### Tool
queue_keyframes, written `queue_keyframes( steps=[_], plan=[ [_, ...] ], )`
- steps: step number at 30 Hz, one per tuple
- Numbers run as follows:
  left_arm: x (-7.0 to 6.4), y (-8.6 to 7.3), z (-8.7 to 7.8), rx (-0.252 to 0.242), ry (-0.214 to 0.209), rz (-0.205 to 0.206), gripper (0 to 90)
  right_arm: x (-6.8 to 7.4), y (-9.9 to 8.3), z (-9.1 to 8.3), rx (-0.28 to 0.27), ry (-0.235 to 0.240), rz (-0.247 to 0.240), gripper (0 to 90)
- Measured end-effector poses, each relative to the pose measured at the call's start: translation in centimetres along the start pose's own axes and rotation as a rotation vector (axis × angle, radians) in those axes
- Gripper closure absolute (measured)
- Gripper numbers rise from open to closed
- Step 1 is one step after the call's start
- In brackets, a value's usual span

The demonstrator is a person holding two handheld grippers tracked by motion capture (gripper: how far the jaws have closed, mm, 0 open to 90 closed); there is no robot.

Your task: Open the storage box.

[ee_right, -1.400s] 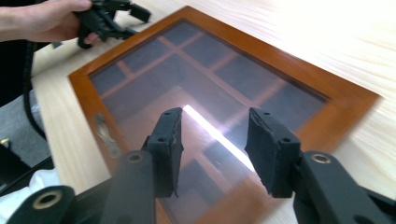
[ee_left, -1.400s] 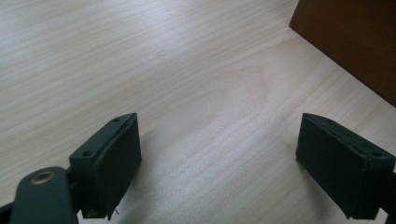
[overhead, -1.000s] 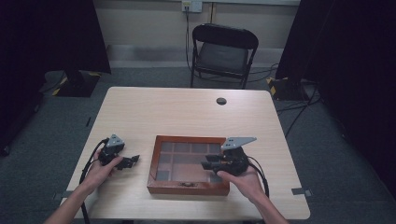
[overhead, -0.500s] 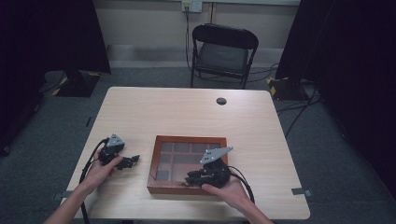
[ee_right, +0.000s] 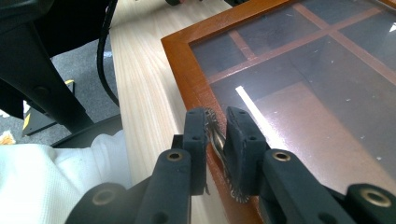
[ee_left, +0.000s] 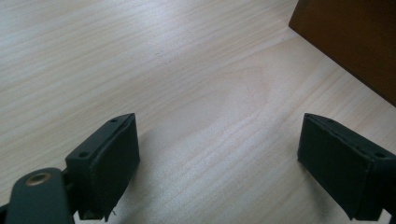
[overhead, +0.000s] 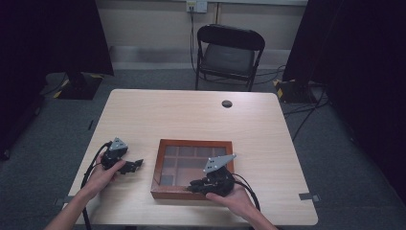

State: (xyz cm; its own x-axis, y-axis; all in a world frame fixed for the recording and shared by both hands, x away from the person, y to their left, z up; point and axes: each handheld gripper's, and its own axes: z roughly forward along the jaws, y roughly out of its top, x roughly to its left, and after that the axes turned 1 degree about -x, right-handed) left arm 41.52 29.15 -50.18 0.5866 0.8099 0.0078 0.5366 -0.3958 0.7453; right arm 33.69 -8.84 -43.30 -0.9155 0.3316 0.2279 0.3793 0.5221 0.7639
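A brown wooden box (overhead: 194,142) with a glass lid over several compartments lies on the table's near middle. At its front edge my right gripper (overhead: 195,185) points left along the rim. In the right gripper view the right gripper (ee_right: 215,127) is shut on a small metal clasp (ee_right: 215,136) on the box frame (ee_right: 184,63). Left of the box, my left gripper (overhead: 136,165) rests on the table, held by a hand. Seen from the left gripper view, the left gripper (ee_left: 219,163) is open over bare wood, and a box corner (ee_left: 355,42) shows at the upper right.
A small black round disc (overhead: 227,103) lies near the table's far edge. A black folding chair (overhead: 229,50) stands behind the table. Cables trail from both grippers toward the near edge. A white sleeve (ee_right: 46,186) lies close to the right gripper.
My right gripper has moved from the box's right side leftward and down to its front edge. The left gripper has stayed put.
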Motion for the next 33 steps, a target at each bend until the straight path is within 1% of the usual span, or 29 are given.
queue_keyframes(
  steps=[3,8,12,14,18,22,26,33],
  plan=[
    [0.0,0.0,0.0,0.000,0.000,-0.001,12.1,-0.1,0.0,0.1,0.006,-0.010,-0.004,76.3],
    [0.0,0.0,0.0,0.000,-0.001,-0.001,12.1,-0.4,-0.3,0.5,0.027,-0.004,-0.004,79.0],
    [0.0,0.0,0.0,0.000,-0.001,-0.001,12.0,-0.3,-0.3,0.5,0.023,-0.007,-0.009,80.9],
    [0.0,0.0,0.0,0.000,-0.001,-0.001,12.0,-0.2,-0.3,0.5,0.029,-0.017,-0.019,81.3],
    [0.0,0.0,0.0,0.000,-0.001,0.000,12.0,-0.1,0.0,0.5,0.046,-0.013,-0.036,81.7],
    [0.0,0.0,0.0,0.001,-0.002,0.001,11.9,-0.3,0.1,0.5,0.052,-0.004,-0.023,81.8],
    [0.0,0.0,0.0,0.001,-0.003,0.000,11.8,-0.3,0.3,0.3,0.047,-0.001,-0.016,81.8],
    [0.0,0.0,0.0,0.002,-0.003,0.001,11.8,-0.4,0.8,-0.4,0.015,0.015,-0.004,81.9]
  ],
)
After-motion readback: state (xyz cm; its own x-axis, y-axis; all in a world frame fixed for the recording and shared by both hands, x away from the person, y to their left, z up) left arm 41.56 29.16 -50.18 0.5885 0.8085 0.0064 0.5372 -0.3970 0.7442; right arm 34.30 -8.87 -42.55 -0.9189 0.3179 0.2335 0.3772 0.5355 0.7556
